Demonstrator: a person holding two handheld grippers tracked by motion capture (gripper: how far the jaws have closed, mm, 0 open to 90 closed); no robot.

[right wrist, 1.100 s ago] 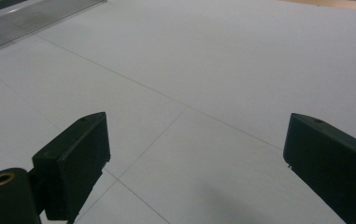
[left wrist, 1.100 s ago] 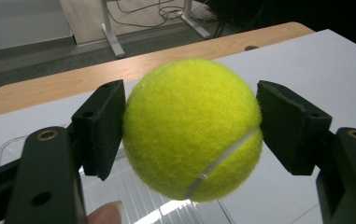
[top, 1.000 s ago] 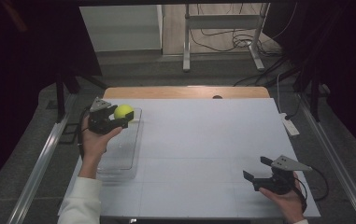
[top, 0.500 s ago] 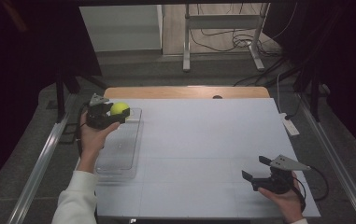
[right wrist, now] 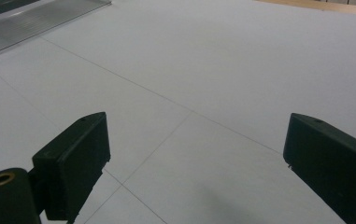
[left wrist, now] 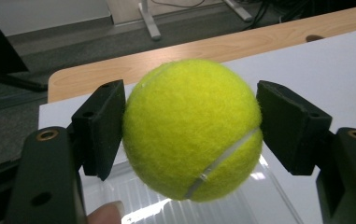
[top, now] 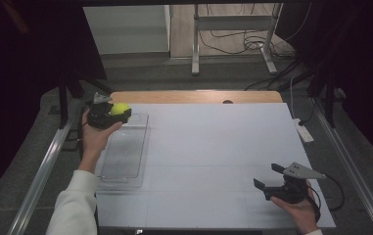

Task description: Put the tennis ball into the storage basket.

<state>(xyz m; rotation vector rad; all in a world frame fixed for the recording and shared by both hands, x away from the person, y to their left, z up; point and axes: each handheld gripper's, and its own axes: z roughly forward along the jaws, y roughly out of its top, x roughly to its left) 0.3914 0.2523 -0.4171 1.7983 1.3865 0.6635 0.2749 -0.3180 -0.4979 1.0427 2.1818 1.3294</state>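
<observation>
My left gripper [top: 119, 113] holds a yellow tennis ball [top: 119, 108] above the far left corner of a clear plastic tray [top: 125, 164]. In the left gripper view both black jaws press the sides of the tennis ball [left wrist: 192, 128], and the left gripper [left wrist: 189, 126] hangs over the ribbed clear tray [left wrist: 133, 205]. At the near right of the white table my right gripper [top: 267, 178] rests low in the person's hand, open. In the right gripper view the right gripper [right wrist: 196, 154] has nothing between its wide-set jaws, only bare white table.
The white table [top: 213, 147] has a wooden strip [top: 194, 96] along its far edge. A white power strip [top: 303, 131] lies at the right edge. Metal rails [top: 42, 171] run along both sides. The tray's corner [right wrist: 31, 21] sits far left in the right gripper view.
My left gripper has carried the tennis ball a little to the left and away, toward the tray's far left corner. The right gripper has stayed put.
</observation>
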